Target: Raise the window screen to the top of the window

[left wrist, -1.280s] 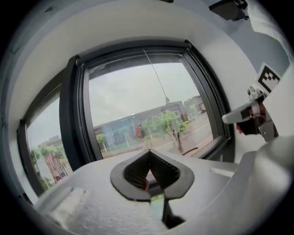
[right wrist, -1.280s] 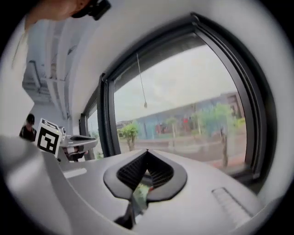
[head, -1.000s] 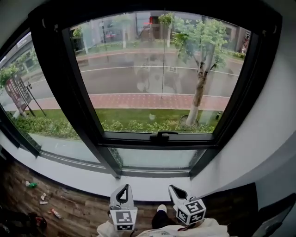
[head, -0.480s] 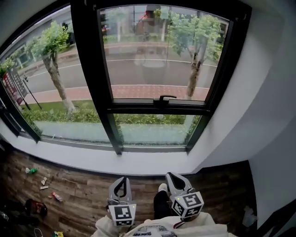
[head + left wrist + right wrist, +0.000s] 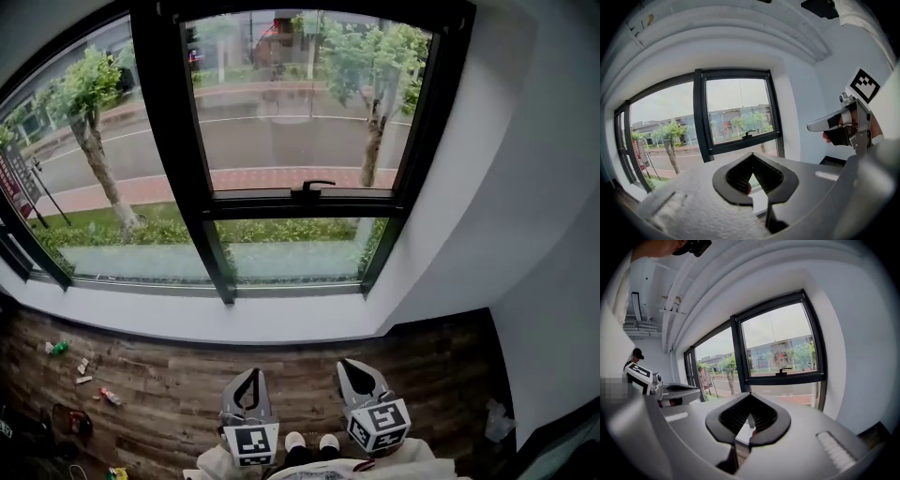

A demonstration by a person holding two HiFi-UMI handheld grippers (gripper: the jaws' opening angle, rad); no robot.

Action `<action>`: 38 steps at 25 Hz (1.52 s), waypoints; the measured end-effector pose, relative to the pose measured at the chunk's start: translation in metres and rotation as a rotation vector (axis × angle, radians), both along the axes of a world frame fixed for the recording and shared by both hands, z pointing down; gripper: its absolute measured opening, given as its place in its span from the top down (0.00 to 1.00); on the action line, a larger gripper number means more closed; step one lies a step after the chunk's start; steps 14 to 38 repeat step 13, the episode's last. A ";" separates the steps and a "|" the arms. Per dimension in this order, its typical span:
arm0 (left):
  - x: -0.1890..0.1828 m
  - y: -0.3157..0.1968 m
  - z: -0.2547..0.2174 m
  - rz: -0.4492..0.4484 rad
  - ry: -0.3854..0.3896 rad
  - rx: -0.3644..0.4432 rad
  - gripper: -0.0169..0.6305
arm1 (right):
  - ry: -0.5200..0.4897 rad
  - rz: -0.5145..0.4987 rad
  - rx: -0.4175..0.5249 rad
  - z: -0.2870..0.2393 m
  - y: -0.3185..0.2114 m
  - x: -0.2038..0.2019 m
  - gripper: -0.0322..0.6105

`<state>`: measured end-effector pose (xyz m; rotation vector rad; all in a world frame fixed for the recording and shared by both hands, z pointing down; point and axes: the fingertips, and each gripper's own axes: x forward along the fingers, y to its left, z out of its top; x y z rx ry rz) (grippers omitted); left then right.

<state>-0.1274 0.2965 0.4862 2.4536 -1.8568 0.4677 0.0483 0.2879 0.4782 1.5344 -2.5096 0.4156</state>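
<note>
Screen mesh does not show anywhere on the window (image 5: 300,202), which fills the upper centre of the head view. The glass above and below the black crossbar looks clear. A thin cord (image 5: 771,333) hangs from the top rail down the middle of the upper pane. From that I judge the screen sits rolled up at the top edge, though the roll itself cannot be made out. A handle (image 5: 312,187) stands on the crossbar, well apart from both tools.

The left hand-held gripper (image 5: 251,377) and right hand-held gripper (image 5: 352,367) sit at the bottom centre of the frame, side by side and aimed at the window. A strip of wooden floor (image 5: 159,394) lies between them and the wall. Each has its jaws closed together with nothing between them.

The raising step looks finished, or else not begun; the views do not settle which. If the screen is up, nothing remains. If not, the next move calls for stepping up to the window, opening one pair of jaws and taking the cord.
</note>
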 end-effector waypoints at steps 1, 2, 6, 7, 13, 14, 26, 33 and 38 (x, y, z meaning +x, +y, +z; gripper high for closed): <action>0.003 0.002 -0.001 -0.002 -0.001 0.002 0.97 | 0.006 0.001 0.002 0.001 0.003 0.004 0.94; 0.005 0.003 -0.001 -0.007 -0.005 0.006 0.97 | 0.009 0.000 0.005 0.001 0.004 0.007 0.94; 0.020 0.005 -0.004 -0.020 -0.014 0.029 0.97 | 0.002 -0.001 0.018 0.001 0.007 0.023 0.94; 0.026 0.007 -0.005 -0.019 -0.015 0.034 0.97 | -0.002 0.002 0.019 0.000 0.008 0.027 0.94; 0.059 0.018 -0.020 0.015 -0.017 0.069 0.97 | -0.006 0.012 0.054 -0.013 0.015 0.052 0.94; 0.059 0.018 -0.020 0.015 -0.017 0.069 0.97 | -0.006 0.012 0.054 -0.013 0.015 0.052 0.94; 0.059 0.018 -0.020 0.015 -0.017 0.069 0.97 | -0.006 0.012 0.054 -0.013 0.015 0.052 0.94; 0.059 0.018 -0.020 0.015 -0.017 0.069 0.97 | -0.006 0.012 0.054 -0.013 0.015 0.052 0.94; 0.059 0.018 -0.020 0.015 -0.017 0.069 0.97 | -0.006 0.012 0.054 -0.013 0.015 0.052 0.94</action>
